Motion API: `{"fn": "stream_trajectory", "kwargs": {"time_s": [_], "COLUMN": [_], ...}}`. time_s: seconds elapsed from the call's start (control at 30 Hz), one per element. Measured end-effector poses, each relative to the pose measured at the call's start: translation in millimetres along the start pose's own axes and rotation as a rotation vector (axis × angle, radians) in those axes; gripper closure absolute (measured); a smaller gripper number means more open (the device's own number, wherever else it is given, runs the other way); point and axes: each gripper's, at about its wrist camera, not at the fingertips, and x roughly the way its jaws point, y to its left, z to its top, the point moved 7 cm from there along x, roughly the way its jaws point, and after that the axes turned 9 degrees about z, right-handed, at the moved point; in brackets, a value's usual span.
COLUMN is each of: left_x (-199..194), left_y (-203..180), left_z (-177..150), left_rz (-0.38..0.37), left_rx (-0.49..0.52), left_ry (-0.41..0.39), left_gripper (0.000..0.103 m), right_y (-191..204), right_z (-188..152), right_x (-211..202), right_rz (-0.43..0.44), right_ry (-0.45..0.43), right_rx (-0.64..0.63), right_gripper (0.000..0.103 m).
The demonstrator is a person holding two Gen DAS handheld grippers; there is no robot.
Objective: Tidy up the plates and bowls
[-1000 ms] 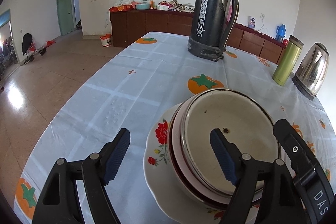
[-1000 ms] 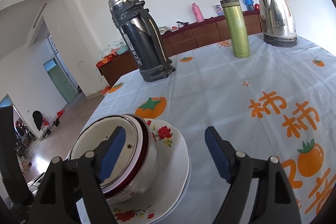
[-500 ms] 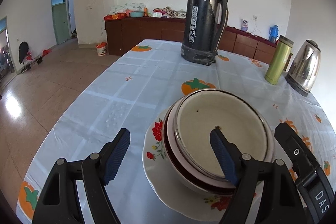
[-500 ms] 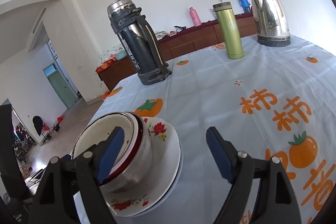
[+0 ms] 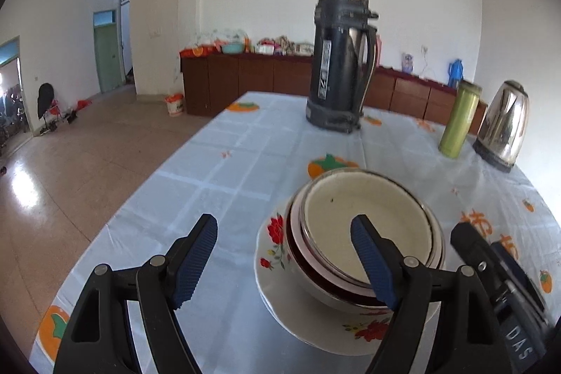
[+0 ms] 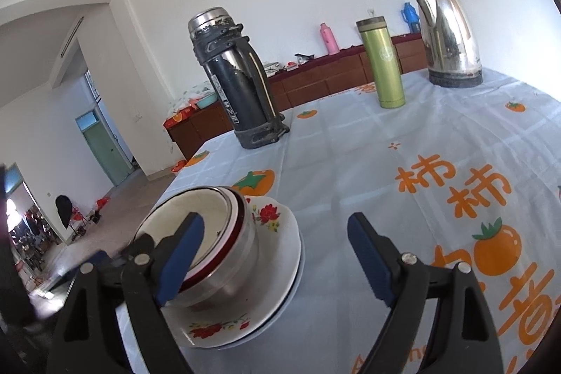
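Nested bowls (image 5: 364,226) with a cream inside and a dark red band sit stacked on white flowered plates (image 5: 271,255) near the table's front edge. The same stack of bowls (image 6: 207,233) and plates (image 6: 277,244) shows in the right wrist view. My left gripper (image 5: 284,255) is open and empty, to the left of the stack, its right finger in front of the bowls. My right gripper (image 6: 273,255) is open and empty, to the right of the stack, its left finger in front of the bowls.
A tall dark thermos (image 5: 340,58) stands at the back of the table. A green flask (image 5: 459,121) and a steel kettle (image 5: 503,125) stand at the back right. The tablecloth (image 6: 403,170) has orange fruit prints. The table's left edge drops to the floor.
Both grippers have drawn back and up from the stack, which now looks smaller and lower in both views. The bowls and plates have not moved.
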Motion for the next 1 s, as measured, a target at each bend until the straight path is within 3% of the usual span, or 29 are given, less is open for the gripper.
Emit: {"fn": "stream_trajectory", "kwargs": {"time_s": [0.27, 0.53, 1.0], "left_x": [-2, -23, -51], "left_y": [4, 6, 8], "left_z": [-10, -21, -39], "left_rz": [0.007, 0.021, 0.013], "left_rx": [-0.002, 0.015, 0.022], "left_ry": [-0.003, -0.073, -0.105], "left_gripper": [0.023, 0.023, 0.023], "right_y": [9, 9, 14], "right_z": [-3, -4, -14], "right_x": [-14, -34, -69], "right_rz": [-0.01, -0.032, -0.037], "right_ry": [-0.03, -0.082, -0.113], "right_rx": [-0.047, -0.069, -0.081], "right_gripper": [0.014, 0.012, 0.01]}}
